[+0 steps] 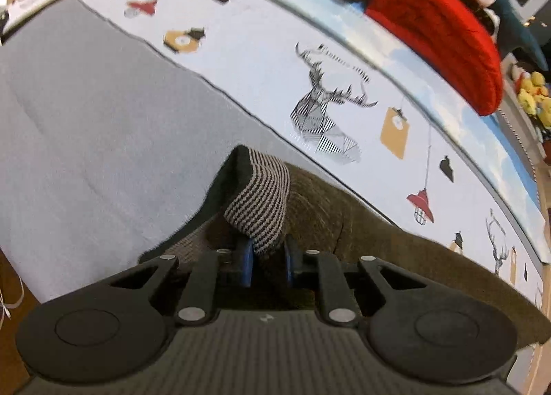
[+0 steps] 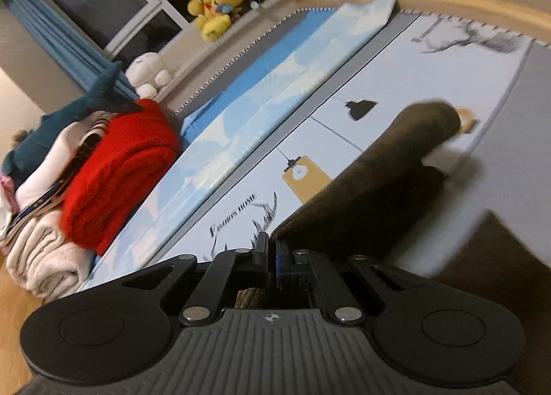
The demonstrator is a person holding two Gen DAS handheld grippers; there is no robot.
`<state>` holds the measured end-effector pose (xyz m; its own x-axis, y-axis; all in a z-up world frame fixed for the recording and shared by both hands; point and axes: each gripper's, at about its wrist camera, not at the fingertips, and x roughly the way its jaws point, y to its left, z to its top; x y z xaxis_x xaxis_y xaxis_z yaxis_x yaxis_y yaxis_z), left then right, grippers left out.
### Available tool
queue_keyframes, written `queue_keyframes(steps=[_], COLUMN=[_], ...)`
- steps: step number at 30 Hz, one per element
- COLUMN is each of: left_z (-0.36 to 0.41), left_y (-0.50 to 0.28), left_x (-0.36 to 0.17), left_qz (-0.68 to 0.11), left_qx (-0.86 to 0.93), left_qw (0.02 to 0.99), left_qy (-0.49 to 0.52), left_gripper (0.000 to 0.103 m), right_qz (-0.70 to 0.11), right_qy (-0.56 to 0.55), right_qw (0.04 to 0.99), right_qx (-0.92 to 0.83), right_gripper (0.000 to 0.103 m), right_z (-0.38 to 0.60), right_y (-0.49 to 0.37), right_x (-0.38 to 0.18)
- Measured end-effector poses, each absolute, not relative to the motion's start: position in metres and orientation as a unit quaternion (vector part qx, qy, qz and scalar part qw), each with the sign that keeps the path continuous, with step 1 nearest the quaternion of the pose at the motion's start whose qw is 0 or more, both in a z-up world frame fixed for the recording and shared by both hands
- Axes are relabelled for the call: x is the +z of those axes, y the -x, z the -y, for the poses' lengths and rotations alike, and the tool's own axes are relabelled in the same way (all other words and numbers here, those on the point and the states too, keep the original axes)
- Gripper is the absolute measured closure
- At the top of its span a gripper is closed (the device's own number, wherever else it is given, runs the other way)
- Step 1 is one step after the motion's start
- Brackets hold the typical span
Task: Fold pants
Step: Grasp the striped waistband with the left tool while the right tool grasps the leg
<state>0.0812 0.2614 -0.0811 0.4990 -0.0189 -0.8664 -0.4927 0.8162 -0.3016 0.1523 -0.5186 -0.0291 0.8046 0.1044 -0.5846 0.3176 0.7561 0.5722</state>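
Printed bedspread, both grippers (left, right) clamped on brown pants

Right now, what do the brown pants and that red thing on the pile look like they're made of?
Pants: seemingly a soft brushed or fleecy fabric, matte olive-brown with a fuzzy surface; the striped band clamped in the left hand-held gripper looks like ribbed knit.
Red item: probably a thick fuzzy knit or fleece, judging by its nubby, matte texture and bulky folds.
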Motion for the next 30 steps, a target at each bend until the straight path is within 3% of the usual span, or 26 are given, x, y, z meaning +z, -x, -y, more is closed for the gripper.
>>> queue_keyframes(steps=[5,10,12,15,16,18,26,30], left_z=[-0.273,-0.276,-0.276,-0.282,-0.284,-0.286,-0.295,-0.303], left_y=[-0.055,-0.056,-0.06,-0.062,-0.062,-0.061,-0.06,-0.057], left_x=[-0.075,-0.101,-0.111,-0.11,-0.111,-0.114,-0.121,-0.118], left_qz=[-0.481,-0.553,-0.574,-0.566,-0.564,-0.563,-0.559,-0.552], left_qx=[0.134,0.115,0.126,0.139,0.142,0.145,0.155,0.151], left_qw=[0.834,0.802,0.785,0.784,0.782,0.778,0.763,0.76], left_qy=[0.233,0.194,0.195,0.213,0.223,0.237,0.286,0.308], left_gripper=[0.085,0.083,0.077,0.064,0.056,0.054,0.049,0.048], right_qz=[-0.337,-0.479,-0.506,-0.47,-0.456,-0.437,-0.367,-0.327], right_qy=[-0.317,-0.343,-0.345,-0.375,-0.39,-0.419,-0.57,-0.593], right_qw=[0.885,0.804,0.784,0.783,0.781,0.771,0.71,0.704], right_qx=[-0.058,-0.074,-0.105,-0.157,-0.173,-0.201,-0.192,-0.216], right_gripper=[0.1,0.098,0.094,0.091,0.082,0.068,0.067,0.065], right_z=[0.525,0.542,0.557,0.593,0.605,0.624,0.653,0.66], right_y=[-0.061,-0.017,-0.011,-0.008,-0.007,-0.008,-0.008,0.006], right_x=[-0.03,-0.095,-0.114,-0.116,-0.117,-0.123,-0.144,-0.131])
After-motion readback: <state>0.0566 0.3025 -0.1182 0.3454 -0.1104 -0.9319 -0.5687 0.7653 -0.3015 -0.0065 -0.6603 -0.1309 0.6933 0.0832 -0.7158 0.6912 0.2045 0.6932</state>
